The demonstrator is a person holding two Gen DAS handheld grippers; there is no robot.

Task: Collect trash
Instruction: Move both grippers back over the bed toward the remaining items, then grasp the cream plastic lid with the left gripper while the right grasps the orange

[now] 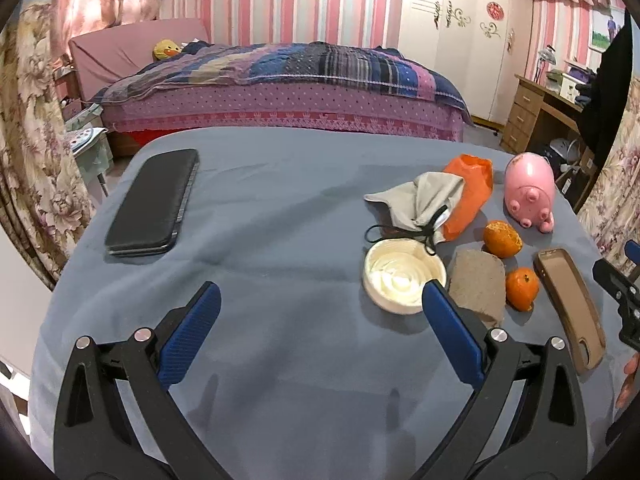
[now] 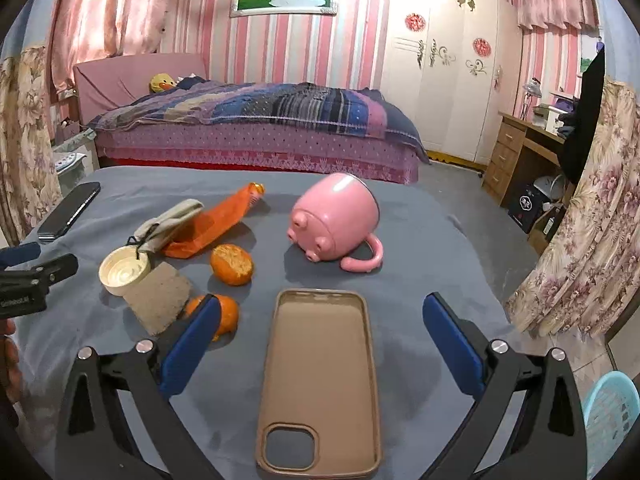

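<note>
Grey-blue cloth covers the desk [image 1: 260, 208], w/ the trash clustered round a cream round lid [image 1: 403, 282] lying hollow side up. Just behind the lid, touching its rim, a grey drawstring pouch [image 1: 424, 200] lies partly over an orange plastic bag [image 1: 472, 196]. Right beside the lid sits a rough grey-brown block [image 1: 476, 284], & past that block two orange peel pieces: one [image 1: 502, 238] further back, one [image 1: 522, 288] nearer the front. Pink pig mug [image 2: 334, 218] lies tipped on its side, feet & handle facing the cam, behind & right of the lid. Tan phone case [image 2: 320, 380] lies inside up, well right of the lid, directly in front of the right claw [image 2: 320, 320], whose blue pads stand wide apart w/ nothing between them but the case below. Left claw [image 1: 320, 304] is also spread wide, holding nothing; its right pad overlaps the lid's rim in left wrist view, contact unclear. Black phone [image 1: 154, 200] lies flat far left of the lid, apart from everything. Light blue basket [image 2: 612, 416] shows off the desk's right edge, low down.
</note>
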